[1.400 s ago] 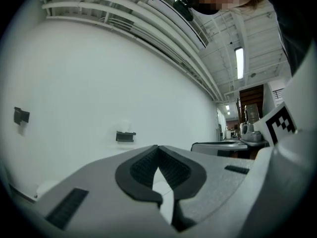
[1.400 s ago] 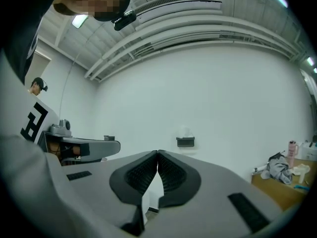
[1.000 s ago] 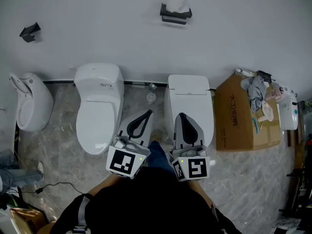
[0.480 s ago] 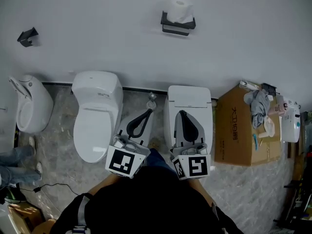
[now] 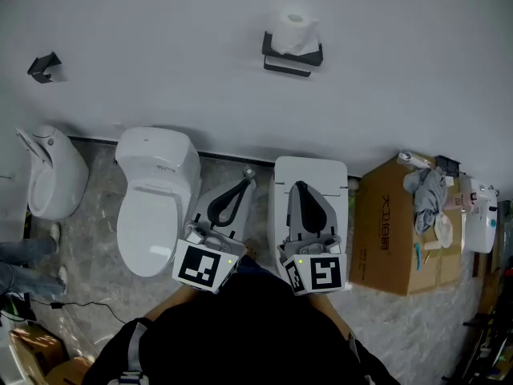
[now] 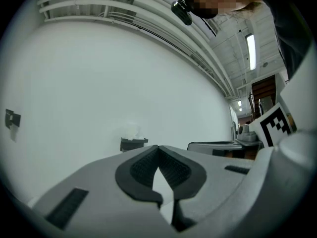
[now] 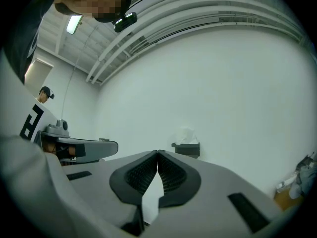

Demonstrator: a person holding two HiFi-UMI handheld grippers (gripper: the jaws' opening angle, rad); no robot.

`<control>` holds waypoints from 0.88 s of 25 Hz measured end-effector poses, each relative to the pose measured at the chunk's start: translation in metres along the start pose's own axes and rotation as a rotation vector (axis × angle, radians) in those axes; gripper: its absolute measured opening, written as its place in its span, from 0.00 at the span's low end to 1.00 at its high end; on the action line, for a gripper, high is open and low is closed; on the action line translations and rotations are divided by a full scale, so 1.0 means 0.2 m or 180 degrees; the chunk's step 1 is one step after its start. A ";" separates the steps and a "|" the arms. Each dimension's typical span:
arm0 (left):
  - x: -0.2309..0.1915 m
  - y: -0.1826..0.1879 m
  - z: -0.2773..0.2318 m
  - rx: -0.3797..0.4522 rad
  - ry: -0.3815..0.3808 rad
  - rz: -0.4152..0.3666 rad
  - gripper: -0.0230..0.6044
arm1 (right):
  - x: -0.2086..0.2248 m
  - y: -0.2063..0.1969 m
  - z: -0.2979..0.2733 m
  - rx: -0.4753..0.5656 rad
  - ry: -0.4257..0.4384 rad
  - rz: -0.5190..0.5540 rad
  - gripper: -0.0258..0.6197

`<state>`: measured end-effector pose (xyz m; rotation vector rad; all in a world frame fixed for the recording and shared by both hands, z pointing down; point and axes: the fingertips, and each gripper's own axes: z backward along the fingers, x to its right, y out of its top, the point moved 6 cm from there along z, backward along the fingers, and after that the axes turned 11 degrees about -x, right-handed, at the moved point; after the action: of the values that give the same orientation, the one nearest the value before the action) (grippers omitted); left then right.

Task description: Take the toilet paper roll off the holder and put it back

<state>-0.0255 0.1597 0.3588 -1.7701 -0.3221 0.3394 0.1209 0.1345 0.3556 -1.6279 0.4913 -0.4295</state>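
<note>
Toilet paper roll: white, standing on end on the black wall holder, upper centre of the head view, against the white wall. It shows small and pale just above the jaw tips in both gripper views.

Left gripper: lower centre of the frame, well apart from the roll; jaws brought together tip to tip, nothing between them.

Right gripper: just right of the left one, jaws likewise closed and empty.

Round white toilet: left of centre, lid down.

Square-lidded toilet: centre, partly behind the right gripper.

White fixture: far left edge.

Cardboard box: right side, cloth heaped on top.

Small black bracket: upper left, on the wall.
</note>
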 end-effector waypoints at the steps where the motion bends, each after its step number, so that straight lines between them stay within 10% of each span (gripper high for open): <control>1: 0.00 0.01 -0.03 0.0004 0.0010 -0.0007 0.05 | 0.02 0.00 -0.02 0.0003 0.0013 0.0010 0.08; 22: -0.07 0.03 -0.29 0.0000 0.0162 0.0026 0.05 | 0.22 -0.02 -0.26 0.0017 0.0140 -0.0044 0.08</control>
<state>-0.0152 0.1003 0.3666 -1.7775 -0.2788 0.2997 0.1306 0.0674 0.3642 -1.6205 0.5116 -0.4775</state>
